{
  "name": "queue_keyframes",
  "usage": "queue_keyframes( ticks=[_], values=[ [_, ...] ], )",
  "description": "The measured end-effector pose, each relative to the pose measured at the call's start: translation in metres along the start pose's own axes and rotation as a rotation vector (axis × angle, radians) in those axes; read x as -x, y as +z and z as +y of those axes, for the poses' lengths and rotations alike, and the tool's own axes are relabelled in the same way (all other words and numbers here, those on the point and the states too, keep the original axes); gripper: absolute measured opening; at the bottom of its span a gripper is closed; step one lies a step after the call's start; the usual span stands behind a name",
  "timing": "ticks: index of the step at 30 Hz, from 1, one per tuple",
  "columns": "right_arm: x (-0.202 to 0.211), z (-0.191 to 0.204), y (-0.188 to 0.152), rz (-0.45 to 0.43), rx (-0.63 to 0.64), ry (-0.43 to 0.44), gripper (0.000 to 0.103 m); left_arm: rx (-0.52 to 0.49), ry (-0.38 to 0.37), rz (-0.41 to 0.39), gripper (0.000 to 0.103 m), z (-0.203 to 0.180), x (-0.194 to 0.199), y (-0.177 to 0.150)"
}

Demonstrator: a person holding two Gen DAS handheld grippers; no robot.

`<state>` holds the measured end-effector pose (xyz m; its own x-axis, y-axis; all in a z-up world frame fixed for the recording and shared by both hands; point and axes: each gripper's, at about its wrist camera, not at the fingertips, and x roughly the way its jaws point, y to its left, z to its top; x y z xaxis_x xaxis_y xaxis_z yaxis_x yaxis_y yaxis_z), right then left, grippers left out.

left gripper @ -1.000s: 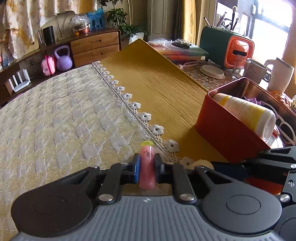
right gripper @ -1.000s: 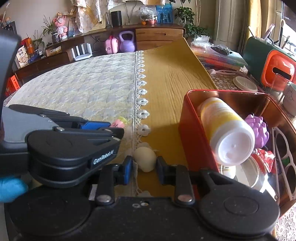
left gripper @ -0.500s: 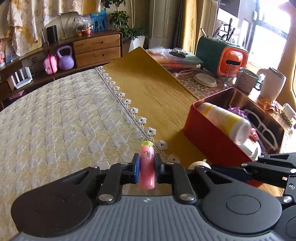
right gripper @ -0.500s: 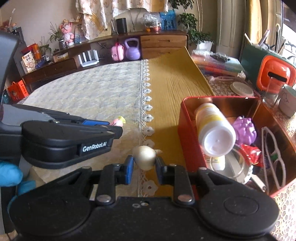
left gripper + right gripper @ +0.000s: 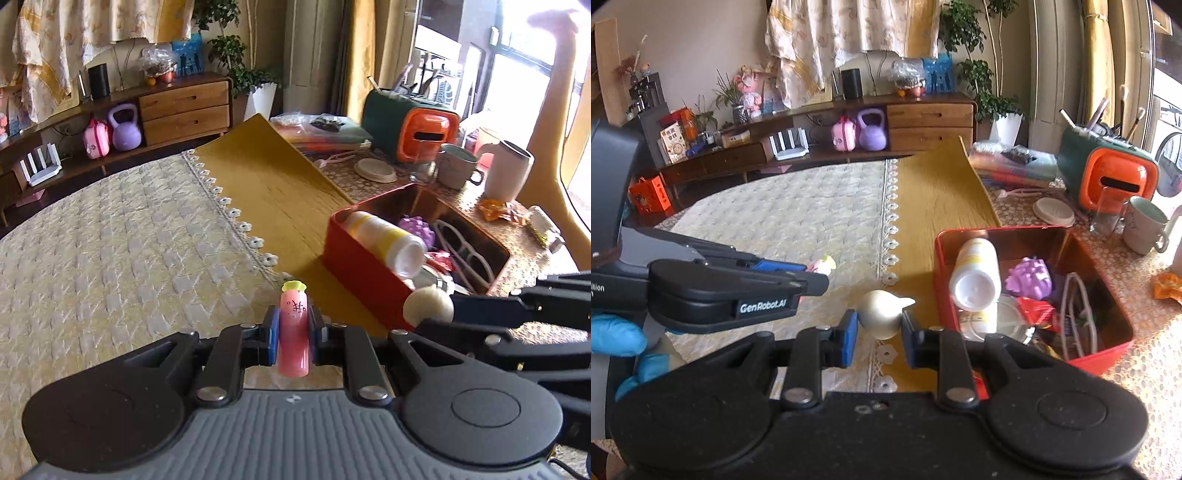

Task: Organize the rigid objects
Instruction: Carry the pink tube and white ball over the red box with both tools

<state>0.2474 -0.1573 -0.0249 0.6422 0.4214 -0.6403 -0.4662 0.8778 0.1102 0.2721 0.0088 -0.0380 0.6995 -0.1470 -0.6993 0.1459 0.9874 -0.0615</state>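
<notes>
Partway through: the left tool (image 5: 293, 328) grips a pink tube (image 5: 293, 332) at lower centre, the right tool (image 5: 879, 326) grips a cream bulb (image 5: 881, 314), both short of the red tin (image 5: 942, 266) at right, which already holds a bottle (image 5: 975, 273), purple toy (image 5: 1030, 277) and glasses (image 5: 1078, 317).

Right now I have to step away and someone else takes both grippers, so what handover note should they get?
Left gripper: shut on a small pink tube toy with a yellow cap, held above the cream quilted cloth.
Right gripper: shut on a cream onion-shaped toy, beside the red metal tin.
Done: white-and-yellow bottle, purple toy and white-framed glasses lie in the tin.
Left: both held toys likely go in.
</notes>
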Motion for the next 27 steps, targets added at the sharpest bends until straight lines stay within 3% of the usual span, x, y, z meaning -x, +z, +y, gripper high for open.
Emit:
queue_keyframes(
  ticks=[13, 27],
  values=[
    [0.052, -0.049, -0.002, -0.057, -0.002, -0.073, 0.025, -0.064, -0.082, -0.033, 0.016, -0.061, 0.022, 0.018],
    [0.039, -0.12, -0.008, -0.025, -0.051, -0.155, 0.024, -0.133, -0.142, 0.018, 0.016, -0.122, -0.025, 0.036]
  ],
)
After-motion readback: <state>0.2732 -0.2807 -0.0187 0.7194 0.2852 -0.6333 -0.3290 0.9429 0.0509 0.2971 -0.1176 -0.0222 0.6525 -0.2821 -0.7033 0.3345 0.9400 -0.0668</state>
